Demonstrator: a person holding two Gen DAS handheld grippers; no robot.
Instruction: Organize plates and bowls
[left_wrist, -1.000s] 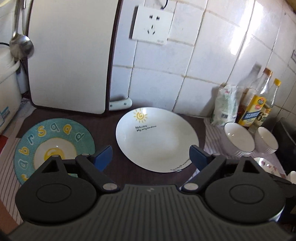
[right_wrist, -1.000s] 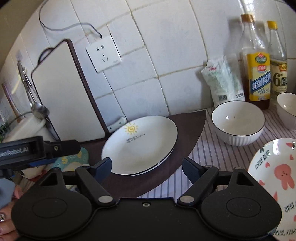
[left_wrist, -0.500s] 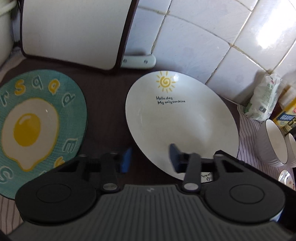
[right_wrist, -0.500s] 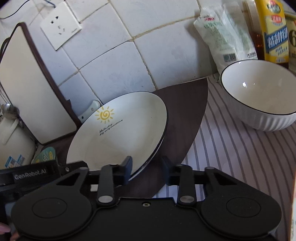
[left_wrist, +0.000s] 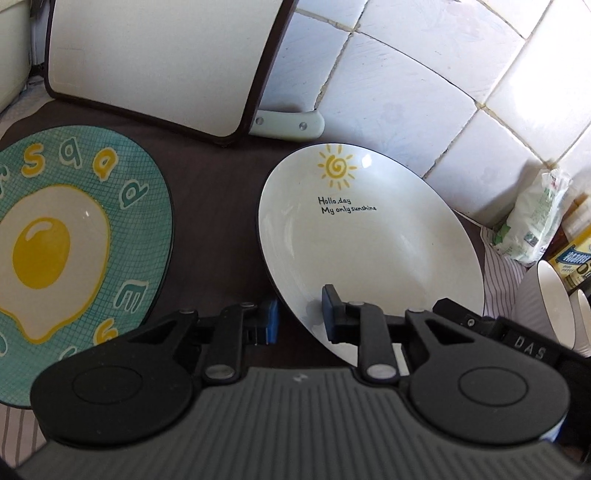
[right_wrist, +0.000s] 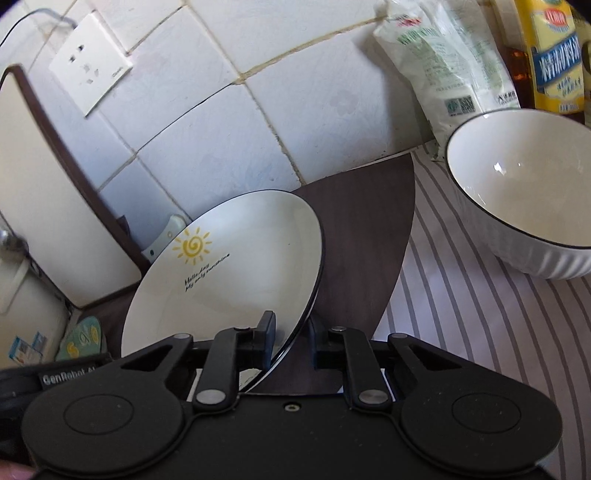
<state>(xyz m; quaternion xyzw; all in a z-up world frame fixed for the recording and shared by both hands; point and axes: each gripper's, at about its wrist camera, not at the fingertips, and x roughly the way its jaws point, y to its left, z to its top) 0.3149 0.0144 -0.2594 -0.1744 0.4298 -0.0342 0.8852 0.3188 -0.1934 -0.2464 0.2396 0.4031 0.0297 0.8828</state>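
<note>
A white plate (left_wrist: 369, 251) with a yellow sun and black lettering lies on a dark mat (left_wrist: 214, 221). My left gripper (left_wrist: 300, 319) straddles its near left rim, the blue pad outside and the other finger on the inner face. Its jaws are closing, and a thin gap still shows at each pad. In the right wrist view my right gripper (right_wrist: 293, 338) straddles the near right rim of the same white plate (right_wrist: 240, 266), one finger over the inside and one outside. Its jaws are closing too. A teal plate (left_wrist: 74, 240) with a fried-egg picture lies to the left.
A white ribbed bowl (right_wrist: 524, 192) stands on a striped cloth (right_wrist: 480, 332) to the right, with a bag (right_wrist: 443, 62) and a sauce bottle (right_wrist: 554, 55) behind it. A cutting board (left_wrist: 155, 55) leans on the tiled wall, a knife handle (left_wrist: 288, 123) beside it.
Both grippers came down and forward from above the counter to the white plate's near rim. Their jaws went from wide open to narrow around that rim.
</note>
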